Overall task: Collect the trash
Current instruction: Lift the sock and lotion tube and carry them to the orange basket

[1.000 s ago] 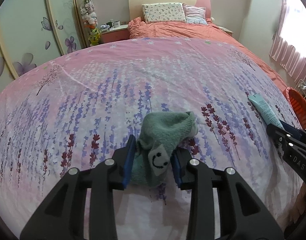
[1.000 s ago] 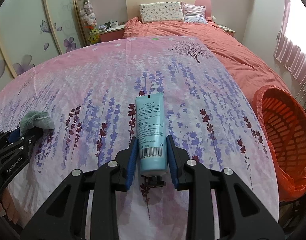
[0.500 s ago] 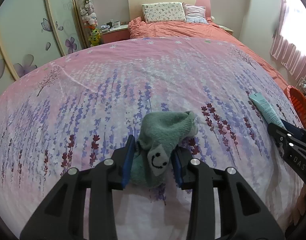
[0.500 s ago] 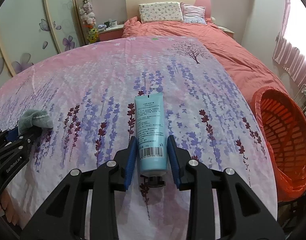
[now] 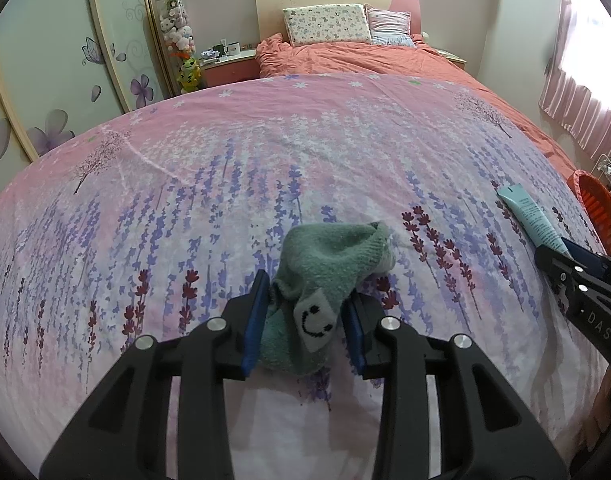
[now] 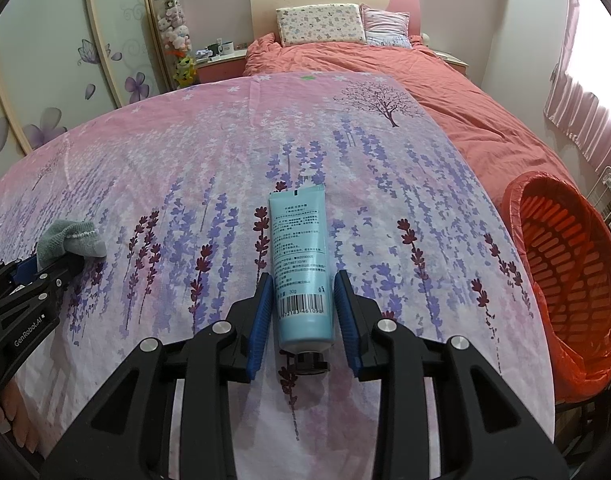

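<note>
Green sock [image 5: 329, 276], lower centre on the bed [image 5: 265, 168], is pinched between the left gripper [image 5: 307, 320] jaws; blue tube [image 6: 301, 272], lower centre, is flanked by the right gripper [image 6: 303, 316] jaws, contact not discernible; grasping step is judged in hand; lifting toward the orange basket [image 6: 565, 264], right edge, is called for next.
</note>
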